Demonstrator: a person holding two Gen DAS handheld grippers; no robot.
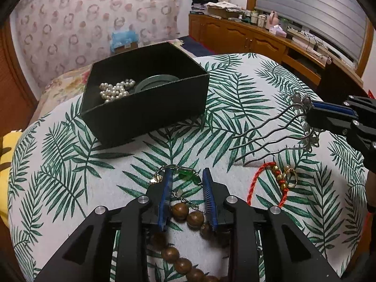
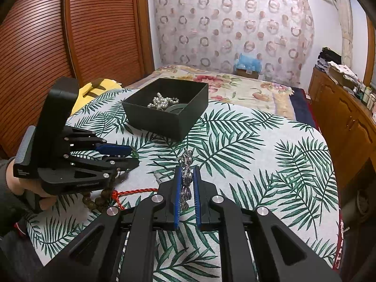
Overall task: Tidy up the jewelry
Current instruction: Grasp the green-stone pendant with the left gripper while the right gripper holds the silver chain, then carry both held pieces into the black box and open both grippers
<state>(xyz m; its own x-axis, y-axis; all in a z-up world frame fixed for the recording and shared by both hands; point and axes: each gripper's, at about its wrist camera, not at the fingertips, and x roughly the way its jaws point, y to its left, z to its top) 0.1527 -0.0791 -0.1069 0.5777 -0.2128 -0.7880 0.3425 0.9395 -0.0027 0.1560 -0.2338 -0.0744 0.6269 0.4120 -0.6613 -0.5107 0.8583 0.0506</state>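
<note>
- Where the leaf-print cloth covers the surface, all loose jewelry lies on it; its near edge is cut off in both views.
- Black box stands open at the far side, holding pearls and a green bangle, the bangle half hidden by the front wall.
- Left gripper: fingers apart, straddling wooden beads and a green-stone chain; the bead string runs out of frame below.
- Right gripper: fingers clamped on the hair comb, held off the cloth near its right side; the jewelled top is mostly hidden between the pads.
- Red cord with gold beads lies beside a gold ring, detail unclear.
</note>
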